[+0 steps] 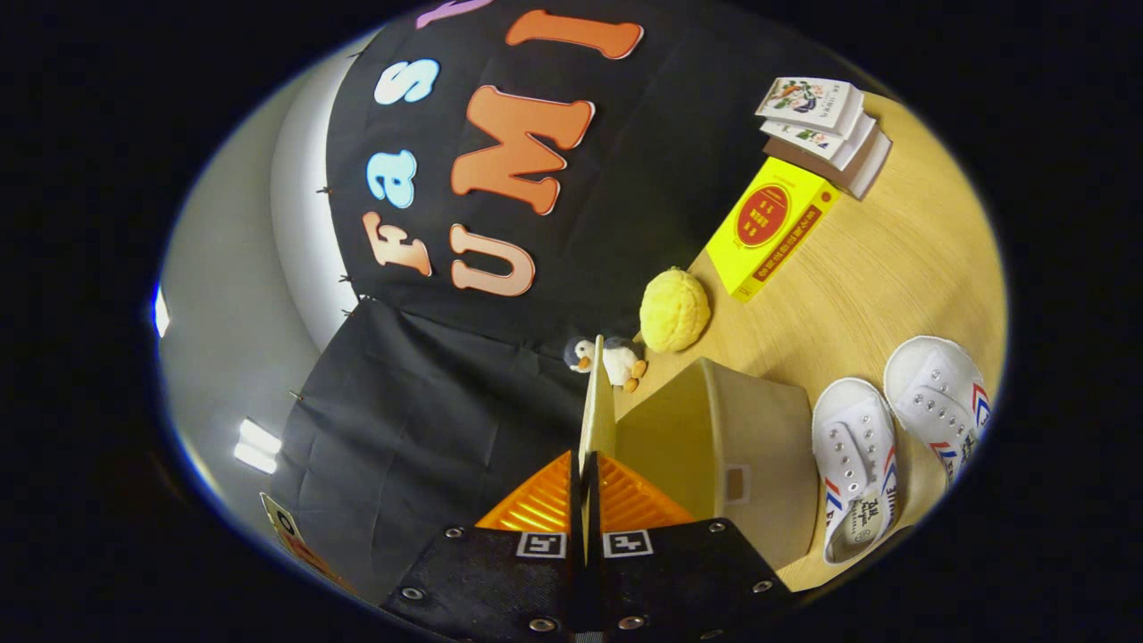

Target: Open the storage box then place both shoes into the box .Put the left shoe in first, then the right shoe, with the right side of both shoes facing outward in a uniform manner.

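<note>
We found the gripper [589, 469] clamped on the thin lid [596, 411] of the beige storage box [750, 446], lid raised edge-on, box open. Two white canvas shoes [857, 464] with red-blue stripes lay on the wooden table [875, 277] just beside the box.

Beige storage box [714, 446] open, lid [596, 402] raised; white shoes [893, 446] beside it
</note>
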### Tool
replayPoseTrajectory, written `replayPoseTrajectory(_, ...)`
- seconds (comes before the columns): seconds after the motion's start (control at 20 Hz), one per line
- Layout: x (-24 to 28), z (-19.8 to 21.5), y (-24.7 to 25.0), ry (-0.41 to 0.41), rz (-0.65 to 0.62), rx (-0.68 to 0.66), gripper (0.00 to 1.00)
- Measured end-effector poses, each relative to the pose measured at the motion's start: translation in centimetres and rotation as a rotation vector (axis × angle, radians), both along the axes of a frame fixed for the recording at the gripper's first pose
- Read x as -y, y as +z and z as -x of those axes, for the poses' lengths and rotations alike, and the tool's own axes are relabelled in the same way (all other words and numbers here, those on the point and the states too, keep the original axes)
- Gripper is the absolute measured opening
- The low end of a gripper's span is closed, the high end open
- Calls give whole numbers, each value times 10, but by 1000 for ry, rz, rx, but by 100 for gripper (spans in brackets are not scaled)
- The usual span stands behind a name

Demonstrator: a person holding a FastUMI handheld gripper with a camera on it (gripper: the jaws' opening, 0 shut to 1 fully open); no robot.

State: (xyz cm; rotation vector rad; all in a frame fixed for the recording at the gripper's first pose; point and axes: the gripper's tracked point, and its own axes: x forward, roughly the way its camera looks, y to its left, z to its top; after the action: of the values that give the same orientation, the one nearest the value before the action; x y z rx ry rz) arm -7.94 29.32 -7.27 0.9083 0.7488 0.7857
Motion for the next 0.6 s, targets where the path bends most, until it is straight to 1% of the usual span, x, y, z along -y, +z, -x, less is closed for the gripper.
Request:
replayPoseTrajectory(0.15,-32,9,25,31,22,64,1)
replayPoseTrajectory(0.35,-76,19,46,66,64,144,3)
replayPoseTrajectory(0.5,-104,27,50,68,92,181,3)
replayPoseTrajectory(0.6,-123,30,51,67,111,203,6)
